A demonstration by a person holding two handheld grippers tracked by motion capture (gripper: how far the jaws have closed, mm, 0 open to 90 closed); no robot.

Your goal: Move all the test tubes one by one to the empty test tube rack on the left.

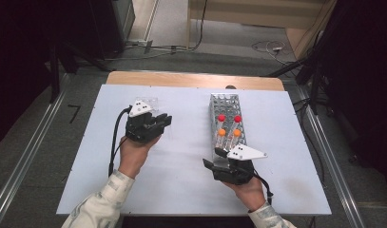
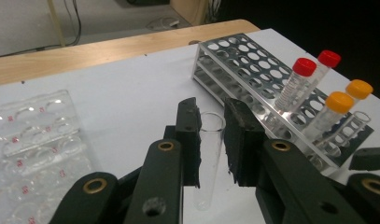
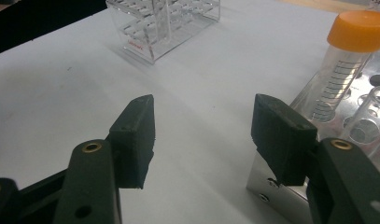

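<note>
My left gripper (image 1: 161, 121) (image 2: 211, 112) is shut on an empty clear test tube (image 2: 209, 149), held a little above the white table. The metal tube rack (image 1: 225, 102) (image 2: 243, 70) stands right of it. The rack holds two red-capped tubes (image 1: 221, 117) (image 2: 304, 66) and two orange-capped tubes (image 1: 221, 132) (image 2: 339, 101). At the rack's near end my right gripper (image 1: 215, 158) (image 3: 204, 109) stands open with nothing between its jaws. One orange-capped tube (image 3: 358, 30) rises just right of its right jaw.
A clear plastic rack (image 1: 151, 101) (image 2: 33, 140) (image 3: 164, 23) sits on the white table (image 1: 181, 190) beside my left gripper. An uncapped clear tube (image 3: 374, 107) stands in the metal rack's near rows. Beyond the table's wooden far edge (image 1: 191, 80) cables lie on the floor.
</note>
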